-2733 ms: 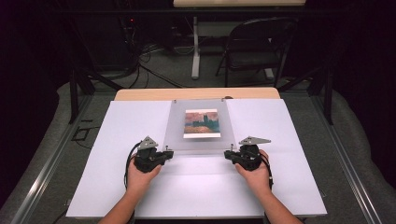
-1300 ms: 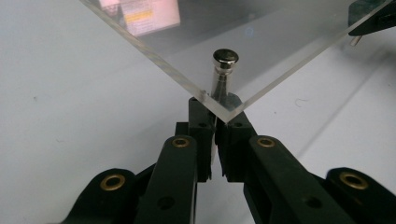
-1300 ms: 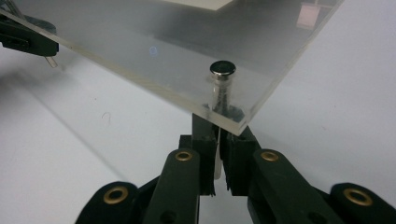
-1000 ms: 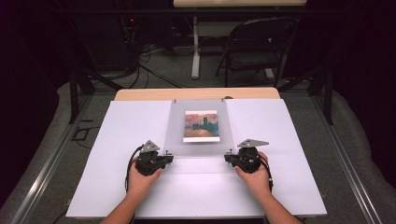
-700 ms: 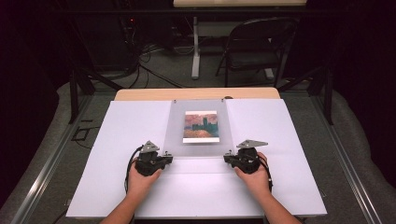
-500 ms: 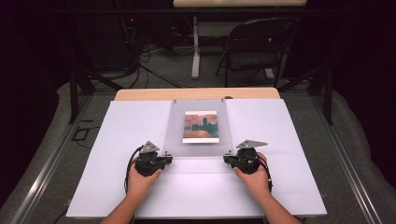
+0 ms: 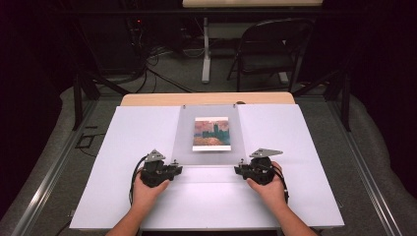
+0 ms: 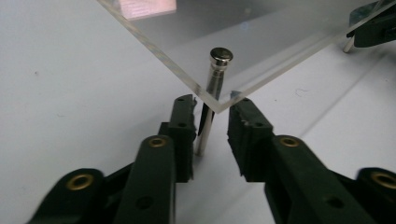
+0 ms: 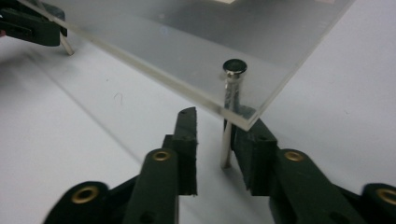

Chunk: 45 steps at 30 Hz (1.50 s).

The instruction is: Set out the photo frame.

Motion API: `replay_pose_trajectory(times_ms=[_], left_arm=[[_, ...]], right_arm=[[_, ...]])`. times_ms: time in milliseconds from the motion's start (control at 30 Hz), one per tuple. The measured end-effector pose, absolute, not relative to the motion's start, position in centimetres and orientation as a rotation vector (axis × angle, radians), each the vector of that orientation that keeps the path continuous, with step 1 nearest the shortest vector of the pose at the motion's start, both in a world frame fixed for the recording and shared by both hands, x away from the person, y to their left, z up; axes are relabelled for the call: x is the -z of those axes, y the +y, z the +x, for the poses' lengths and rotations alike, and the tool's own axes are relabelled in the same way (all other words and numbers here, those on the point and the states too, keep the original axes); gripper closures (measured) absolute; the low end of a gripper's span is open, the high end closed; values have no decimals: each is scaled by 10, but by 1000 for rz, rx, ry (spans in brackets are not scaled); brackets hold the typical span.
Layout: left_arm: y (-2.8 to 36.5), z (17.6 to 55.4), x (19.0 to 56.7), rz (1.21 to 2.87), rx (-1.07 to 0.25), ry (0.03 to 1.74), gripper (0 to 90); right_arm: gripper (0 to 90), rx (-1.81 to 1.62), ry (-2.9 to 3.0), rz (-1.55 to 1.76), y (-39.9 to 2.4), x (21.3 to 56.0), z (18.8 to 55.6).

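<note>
1. Person's hands are coming in at 6 o'clock of the high view, each holding a gripper at a near corner of the clear acrylic sheet [image 7: 209, 135].
2. Left gripper [image 8: 210, 121] is sitting around the near-left metal standoff pin [image 8: 212, 93]; jaws are spread, pin standing between the pads, close to the left pad, nothing squeezed as far as visible.
3. Right gripper [image 9: 217, 135] is sitting around the near-right standoff pin [image 9: 231, 112]; jaws parted too, pin lying against or just beside the right pad, contact hard to tell.
4. Sheet is resting raised on these pins over the white table [image 7: 123, 147], corners overhanging the jaws.
5. Toward 12 o'clock, a painting print [image 7: 211, 133] is lying under the sheet, centred.
6. At the far edge, two more pins are just showing, tiny.
7. Judgement: work looks early. Both grippers are placed at the pins, but neither is clamping yet; closing on the pins and lifting or removing the sheet is looking like what remains.
</note>
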<state>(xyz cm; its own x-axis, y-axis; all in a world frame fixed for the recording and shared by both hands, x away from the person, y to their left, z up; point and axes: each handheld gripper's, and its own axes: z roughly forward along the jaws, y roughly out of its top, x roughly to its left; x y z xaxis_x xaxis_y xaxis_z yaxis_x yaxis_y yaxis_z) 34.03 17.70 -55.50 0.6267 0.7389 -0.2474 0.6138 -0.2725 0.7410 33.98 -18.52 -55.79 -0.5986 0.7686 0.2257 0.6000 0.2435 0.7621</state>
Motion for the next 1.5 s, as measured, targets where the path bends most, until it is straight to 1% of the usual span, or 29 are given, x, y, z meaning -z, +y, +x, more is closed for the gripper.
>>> replay_pose_trajectory(times_ms=[33, 67, 200, 400, 533, 700, 900, 1033, 1200, 1333, 1433, 1500], left_arm=[[178, 339, 553, 1981, -182, 1064, 653], [178, 338, 552, 1973, -185, 1067, 610], [183, 330, 547, 1973, -194, 1061, 506], [196, 320, 533, 1973, -188, 1012, 446], [205, 318, 523, 1989, -224, 1001, 428], [214, 326, 515, 1968, -264, 1015, 423], [213, 348, 508, 1950, -307, 1042, 417], [211, 365, 505, 1925, -277, 1055, 410], [204, 390, 502, 1933, -315, 1060, 425], [198, 413, 499, 1896, -295, 1082, 434], [192, 429, 497, 1878, -273, 1098, 433], [186, 440, 497, 1881, -284, 1107, 433]], right_arm=[[653, -1286, 2316, 1289, -185, 557, 339], [590, -1281, 2320, 1281, -186, 556, 337], [498, -1274, 2346, 1273, -191, 550, 330], [463, -1275, 2337, 1219, -204, 534, 317], [451, -1262, 2321, 1211, -219, 525, 313], [418, -1205, 2255, 1237, -239, 516, 321], [420, -1213, 2223, 1256, -242, 508, 335], [414, -1224, 2189, 1285, -241, 505, 354], [428, -1193, 2167, 1284, -234, 502, 381], [445, -1173, 2166, 1281, -224, 500, 403], [443, -1174, 2168, 1296, -218, 498, 418], [437, -1179, 2159, 1308, -213, 497, 431]])
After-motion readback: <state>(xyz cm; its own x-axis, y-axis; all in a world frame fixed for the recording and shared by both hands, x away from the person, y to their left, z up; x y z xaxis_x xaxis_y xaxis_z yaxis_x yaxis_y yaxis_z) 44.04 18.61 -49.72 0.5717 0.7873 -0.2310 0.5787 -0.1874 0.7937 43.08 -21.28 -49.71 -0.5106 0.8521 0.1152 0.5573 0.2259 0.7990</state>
